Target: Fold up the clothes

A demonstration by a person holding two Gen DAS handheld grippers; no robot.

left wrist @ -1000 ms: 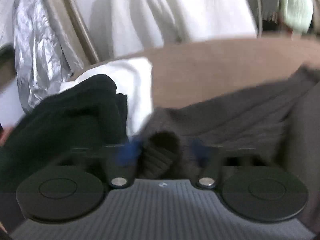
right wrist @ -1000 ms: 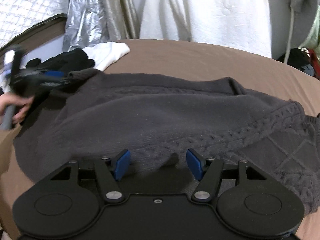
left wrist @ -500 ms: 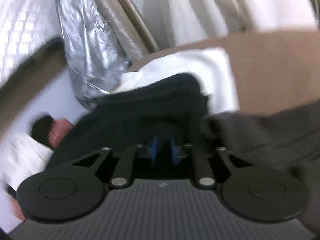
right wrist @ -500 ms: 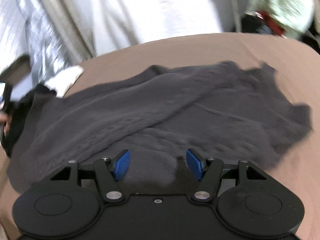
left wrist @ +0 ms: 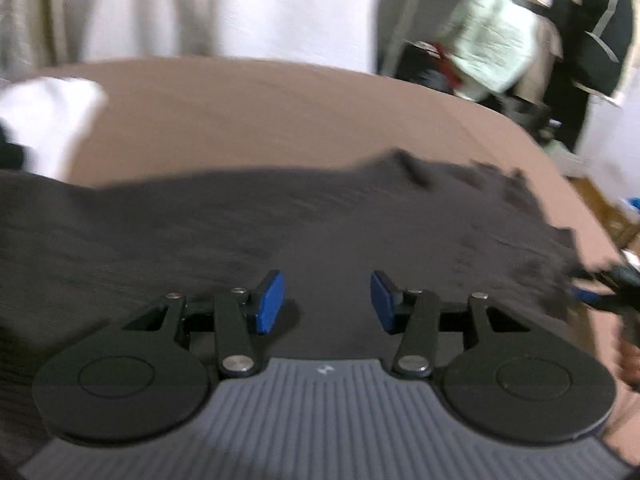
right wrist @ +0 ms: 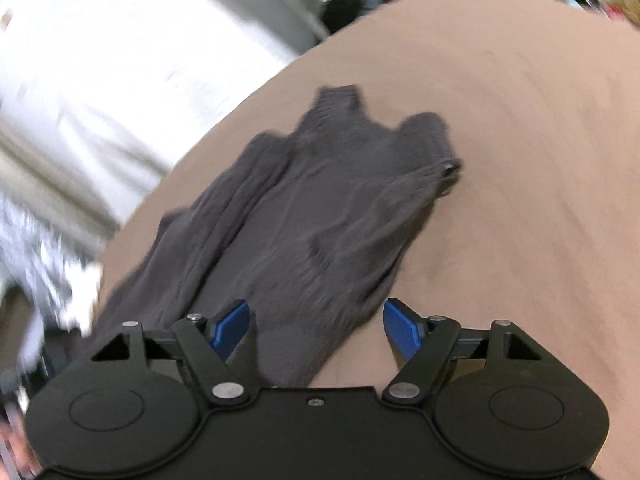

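A dark grey knit sweater (left wrist: pixel 280 216) lies spread on the brown bed (left wrist: pixel 280 108). My left gripper (left wrist: pixel 326 302) hovers over its middle. Its jaws are opening, and only flat fabric lies below the blue pads. In the right wrist view the sweater (right wrist: pixel 312 208) runs away from me, narrow and rumpled. My right gripper (right wrist: pixel 316 330) sits at its near end, jaws opening. Cloth lies between the pads, which do not press it. The right gripper (left wrist: pixel 596 290) also shows blurred at the sweater's right edge in the left wrist view, with a hand below it.
A white garment (left wrist: pixel 52 120) and a bit of black cloth lie at the bed's left. White curtains (right wrist: pixel 100 60) hang behind the bed. Hanging clothes and clutter (left wrist: pixel 500 56) stand at the back right. Bare brown bed (right wrist: pixel 520 160) stretches right of the sweater.
My left gripper swung right from the black and white garments to the sweater's middle, and its shut jaws parted. The right gripper rolled, dropped toward the sweater's end, and its jaws widened.
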